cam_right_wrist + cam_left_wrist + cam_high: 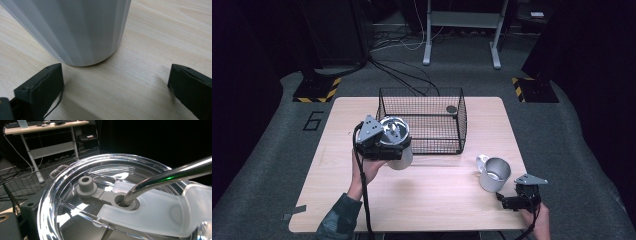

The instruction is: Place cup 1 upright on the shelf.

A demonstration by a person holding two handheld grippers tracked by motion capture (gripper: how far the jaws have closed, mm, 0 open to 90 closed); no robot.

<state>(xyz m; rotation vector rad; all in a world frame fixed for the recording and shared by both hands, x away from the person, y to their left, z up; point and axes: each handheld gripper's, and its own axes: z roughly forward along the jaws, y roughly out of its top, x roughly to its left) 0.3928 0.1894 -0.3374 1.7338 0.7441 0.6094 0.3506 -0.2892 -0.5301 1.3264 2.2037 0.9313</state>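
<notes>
The left claw [384, 142] is clamped on a pale tumbler with a clear plastic lid [395, 141], held above the worktop [432, 195] just near-left of the black wire basket [422, 120]. Its gripper view shows a metal straw [170, 176] through the lid's grey grommet [125, 203]. The right claw [512, 200], jaws apart, sits just near-right of the upright grey metal mug with a white handle [493, 174], which stands on the worktop's near-right part; its gripper view shows the mug's base [80, 32] just beyond the jaws and left of the gap.

My high view looks down over the pale wooden table [437, 195]; both gripper views sit tight on cups it shares.
</notes>
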